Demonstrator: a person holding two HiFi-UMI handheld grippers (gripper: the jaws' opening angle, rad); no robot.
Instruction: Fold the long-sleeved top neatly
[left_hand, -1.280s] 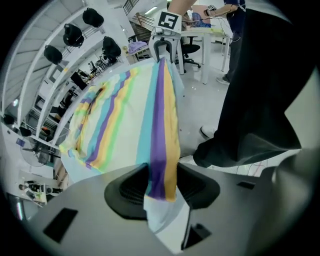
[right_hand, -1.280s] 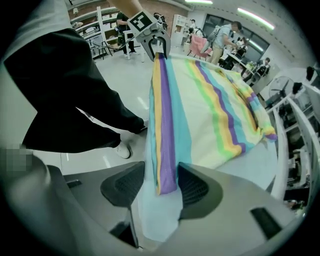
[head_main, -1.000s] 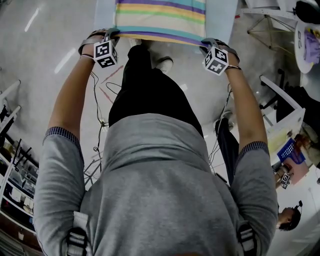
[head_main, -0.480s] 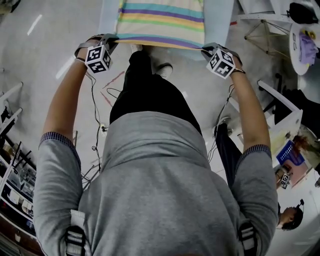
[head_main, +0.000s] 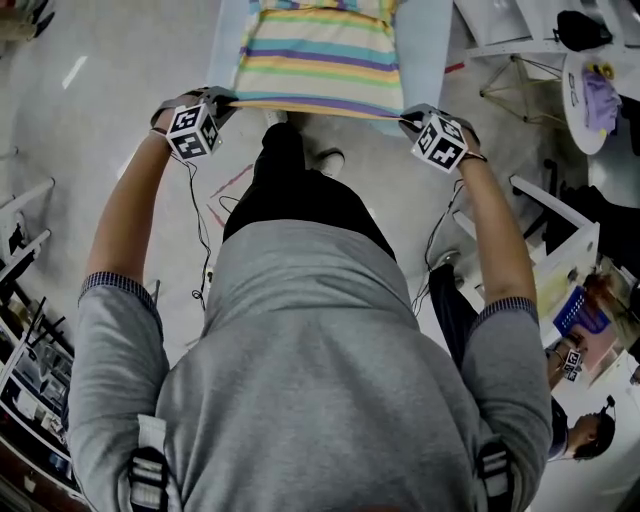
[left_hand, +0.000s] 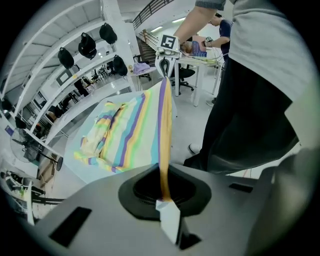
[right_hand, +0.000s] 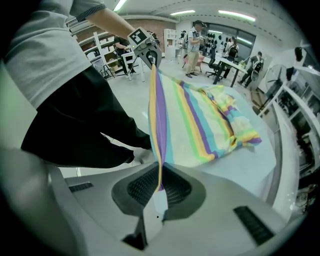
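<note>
Both claws have risen, lifting the near hem of the soft, pastel-striped long-sleeved knit top (head_main: 320, 60) off the pale blue tabletop (head_main: 432, 50), where its crumpled upper half lies. The left claw (head_main: 226, 99) pinches one hem corner; the right claw (head_main: 408, 117), jaws just closing, pinches the other. The thin fabric stretches taut, ready to fold forward.

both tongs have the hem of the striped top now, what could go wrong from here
1. The left tongs and right tongs, whose jaws have just been closing, pinch only the thin hem edge of the striped top; it may slip out.
2. The far end lies bunched on the table, so a fold could trap wrinkles.
</note>
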